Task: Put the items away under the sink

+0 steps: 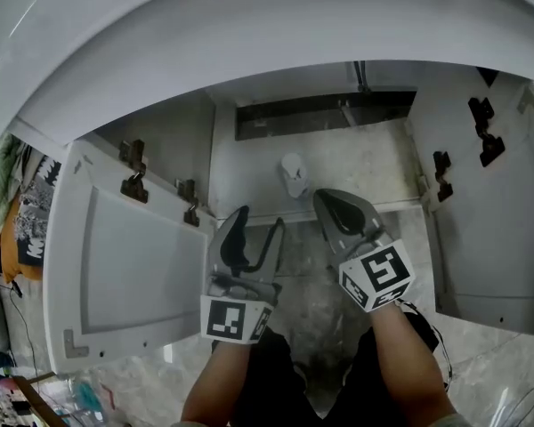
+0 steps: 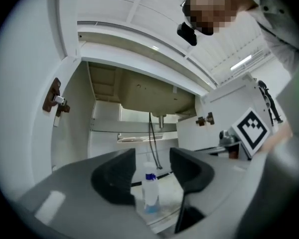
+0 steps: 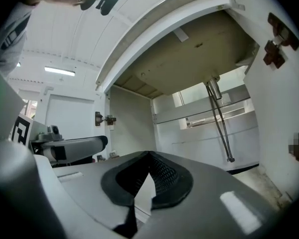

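Note:
A small white spray bottle (image 1: 294,174) with a blue collar stands upright on the floor of the open under-sink cabinet (image 1: 374,163). My left gripper (image 1: 260,219) hovers in front of the cabinet opening with its jaws open and nothing pressed between them. In the left gripper view the bottle (image 2: 149,193) shows beyond the gap of the left gripper (image 2: 152,158), apart from both pads. My right gripper (image 1: 327,200) is beside it on the right, shut and empty. The right gripper (image 3: 148,156) shows its tips meeting in its own view.
Both cabinet doors hang open, the left door (image 1: 133,265) and the right door (image 1: 498,229), with dark hinges. The white basin rim (image 1: 249,43) overhangs above. Drain pipe and hoses (image 3: 219,118) drop at the back. Cloth (image 1: 4,176) and clutter lie at far left.

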Motion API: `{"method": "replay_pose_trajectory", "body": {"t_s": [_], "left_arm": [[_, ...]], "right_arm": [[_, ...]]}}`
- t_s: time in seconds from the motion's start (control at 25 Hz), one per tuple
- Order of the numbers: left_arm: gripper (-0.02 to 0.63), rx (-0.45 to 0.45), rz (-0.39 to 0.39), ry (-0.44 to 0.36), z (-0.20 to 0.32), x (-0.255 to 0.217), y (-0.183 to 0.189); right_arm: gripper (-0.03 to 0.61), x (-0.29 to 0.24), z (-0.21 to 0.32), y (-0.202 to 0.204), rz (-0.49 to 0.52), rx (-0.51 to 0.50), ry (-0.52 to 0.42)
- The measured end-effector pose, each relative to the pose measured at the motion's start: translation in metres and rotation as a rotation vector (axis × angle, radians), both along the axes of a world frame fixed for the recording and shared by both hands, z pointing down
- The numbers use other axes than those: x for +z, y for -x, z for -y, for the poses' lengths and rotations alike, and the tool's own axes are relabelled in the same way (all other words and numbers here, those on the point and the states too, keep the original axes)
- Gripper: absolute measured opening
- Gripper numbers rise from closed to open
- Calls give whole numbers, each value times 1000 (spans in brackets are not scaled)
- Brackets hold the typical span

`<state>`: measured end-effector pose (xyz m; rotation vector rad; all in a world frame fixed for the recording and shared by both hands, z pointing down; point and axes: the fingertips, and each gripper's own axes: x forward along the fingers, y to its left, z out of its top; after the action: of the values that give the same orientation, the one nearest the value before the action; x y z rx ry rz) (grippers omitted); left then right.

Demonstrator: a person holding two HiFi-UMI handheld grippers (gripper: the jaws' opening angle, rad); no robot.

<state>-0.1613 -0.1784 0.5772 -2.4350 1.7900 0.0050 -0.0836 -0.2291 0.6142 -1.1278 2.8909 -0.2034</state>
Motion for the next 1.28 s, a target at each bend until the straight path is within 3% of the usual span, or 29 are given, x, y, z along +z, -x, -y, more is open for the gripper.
{"method": "replay_pose_trajectory", "body": {"t_s": [0.32,0.52,0.68,0.8,0.88,0.96,1.04,1.2,1.28], "left_arm": [[25,54,-18,17,1,7,-20],[11,19,-52,11,0,2,-23],[9,23,-10,24,-7,-26,-35],[9,91,14,35,-18,-67,-58],[9,142,41,54,-36,-98,-77],[9,196,67,107,-63,-133,-90],[9,225,30,197,-87,-173,-94],[9,213,-21,293,-130,-277,-90],[9,217,-30,318,-156,-336,-86]], "right_arm": [[-2,-5,-4,2,-15,-7,-23],[-2,-15,-12,-2,20,4,-27],[-2,-56,-26,-4,-104,15,-170],[-2,-103,-45,-9,-138,-39,-172],[-2,-132,-63,-23,-198,-55,-123],[-2,-162,-86,-36,-226,-66,-20],[-2,-203,-109,-45,-240,-90,36],[-2,-308,-145,-65,-390,-165,-71],[-2,-367,-169,-84,-446,-174,-70]]}}
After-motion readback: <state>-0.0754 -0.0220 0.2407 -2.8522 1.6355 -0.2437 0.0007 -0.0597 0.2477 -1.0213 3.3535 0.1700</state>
